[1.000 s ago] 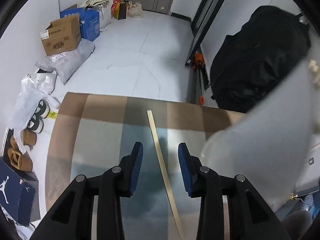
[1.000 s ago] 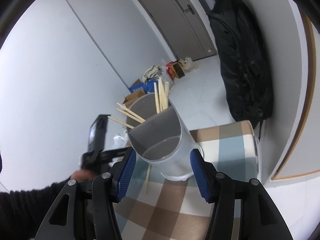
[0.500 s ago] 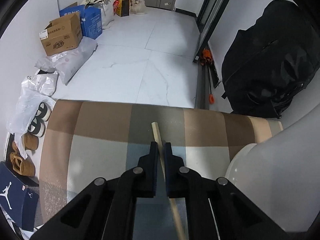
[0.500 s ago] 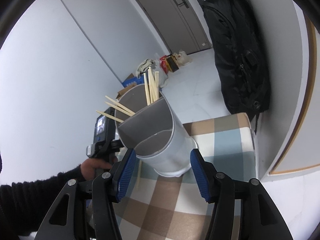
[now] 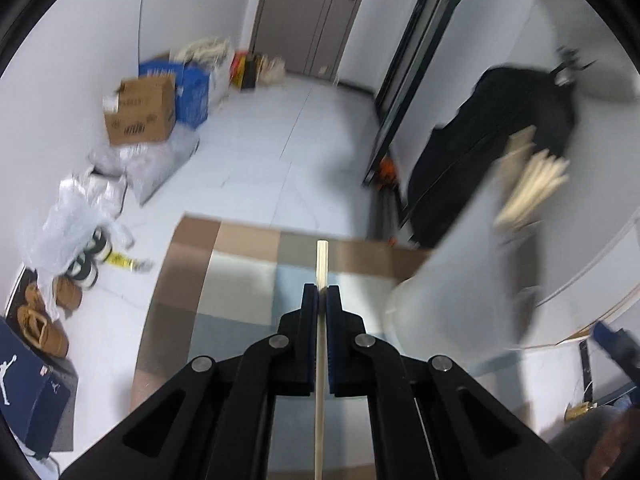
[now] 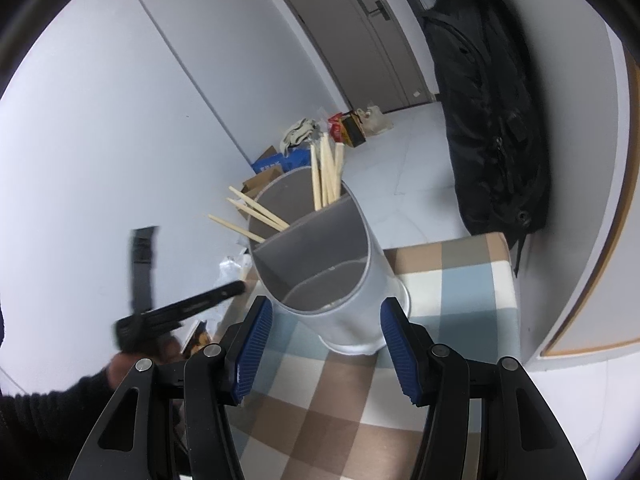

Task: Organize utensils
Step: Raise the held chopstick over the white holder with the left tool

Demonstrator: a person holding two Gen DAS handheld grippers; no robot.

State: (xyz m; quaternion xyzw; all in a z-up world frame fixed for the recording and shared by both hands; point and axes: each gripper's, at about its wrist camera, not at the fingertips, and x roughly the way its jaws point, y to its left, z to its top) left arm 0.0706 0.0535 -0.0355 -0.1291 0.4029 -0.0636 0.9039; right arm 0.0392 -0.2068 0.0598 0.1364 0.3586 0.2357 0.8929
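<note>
Now my left gripper (image 5: 322, 294) clamps one chopstick (image 5: 321, 344); my right gripper (image 6: 326, 344), jaws apart, straddles the holder (image 6: 336, 280) at frame centre; a skewed chopstick could snag its rim

Holder (image 5: 460, 280) motion-blurred, chopstick (image 5: 321, 360) cut off at bottom edge

Left gripper (image 5: 322, 292) pinched tight on one chopstick (image 5: 320, 360), tip poking out past the blue pads (image 5: 310, 300). Checked tablecloth (image 5: 240, 280) below. Blurry white holder (image 5: 460, 272) off to the right, more sticks (image 5: 536, 184) inside it.
</note>
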